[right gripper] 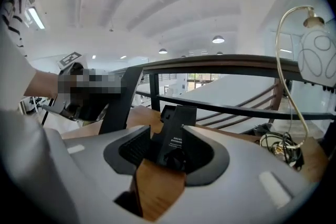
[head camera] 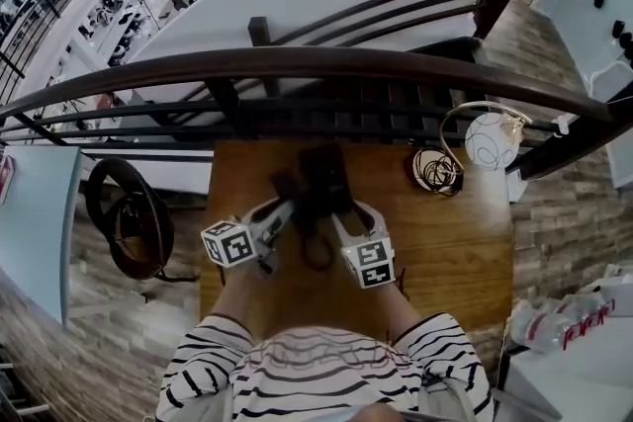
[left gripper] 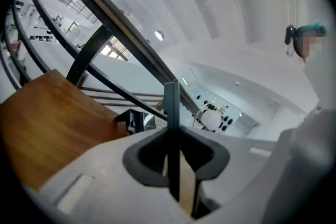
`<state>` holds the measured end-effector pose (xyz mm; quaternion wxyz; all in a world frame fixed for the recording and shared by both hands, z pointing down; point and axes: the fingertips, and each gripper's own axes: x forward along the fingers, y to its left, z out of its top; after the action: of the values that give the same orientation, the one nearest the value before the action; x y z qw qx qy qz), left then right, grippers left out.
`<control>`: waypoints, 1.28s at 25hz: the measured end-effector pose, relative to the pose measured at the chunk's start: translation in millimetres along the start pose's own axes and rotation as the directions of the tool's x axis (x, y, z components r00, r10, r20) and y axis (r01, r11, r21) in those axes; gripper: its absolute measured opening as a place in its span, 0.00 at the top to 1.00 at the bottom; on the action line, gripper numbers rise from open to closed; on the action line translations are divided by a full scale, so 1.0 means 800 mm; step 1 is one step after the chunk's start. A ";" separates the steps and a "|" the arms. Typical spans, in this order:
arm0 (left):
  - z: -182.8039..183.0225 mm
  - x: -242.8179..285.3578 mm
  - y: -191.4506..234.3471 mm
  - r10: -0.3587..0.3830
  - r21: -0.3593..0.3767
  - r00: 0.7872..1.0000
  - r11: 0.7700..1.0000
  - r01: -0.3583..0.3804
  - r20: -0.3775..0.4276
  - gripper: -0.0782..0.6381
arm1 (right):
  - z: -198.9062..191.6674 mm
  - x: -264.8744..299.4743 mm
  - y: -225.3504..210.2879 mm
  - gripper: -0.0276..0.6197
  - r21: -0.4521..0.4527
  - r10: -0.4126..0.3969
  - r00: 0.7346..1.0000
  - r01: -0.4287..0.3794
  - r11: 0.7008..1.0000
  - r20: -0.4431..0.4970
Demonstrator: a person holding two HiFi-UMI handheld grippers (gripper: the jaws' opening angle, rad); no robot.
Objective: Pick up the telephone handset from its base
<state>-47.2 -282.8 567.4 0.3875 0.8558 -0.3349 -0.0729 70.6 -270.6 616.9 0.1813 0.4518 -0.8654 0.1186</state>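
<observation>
The black telephone (head camera: 324,178) hangs over the wooden table (head camera: 450,252), held between my two grippers. Its cord (head camera: 316,252) loops down between them. My left gripper (head camera: 285,205) is shut on a thin black part (left gripper: 171,105) that stands upright between its jaws (left gripper: 173,162); I cannot tell which part of the telephone it is. My right gripper (head camera: 342,209) is shut on the longer black piece with a small printed label (right gripper: 177,131), apparently the handset, which sits tilted in its jaws (right gripper: 168,160). In the right gripper view, the left gripper's marker cube (right gripper: 71,59) shows at the far left.
A white globe lamp (head camera: 490,141) and a coil of cables (head camera: 436,170) stand at the table's back right corner. A dark wooden railing (head camera: 297,64) runs right behind the table. A black ring-shaped thing (head camera: 124,212) lies on the floor to the left, plastic bags (head camera: 574,319) to the right.
</observation>
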 end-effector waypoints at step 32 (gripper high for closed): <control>-0.058 -0.204 -0.118 -0.180 0.034 0.983 0.983 0.181 -0.030 0.79 | 0.041 -0.217 0.162 0.78 0.135 -0.266 0.949 0.245 0.960 0.172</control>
<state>-105.8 -106.6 510.3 0.3680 0.8905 -0.2518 -0.0901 48.6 -81.2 508.9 0.0870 0.5787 -0.8048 0.0992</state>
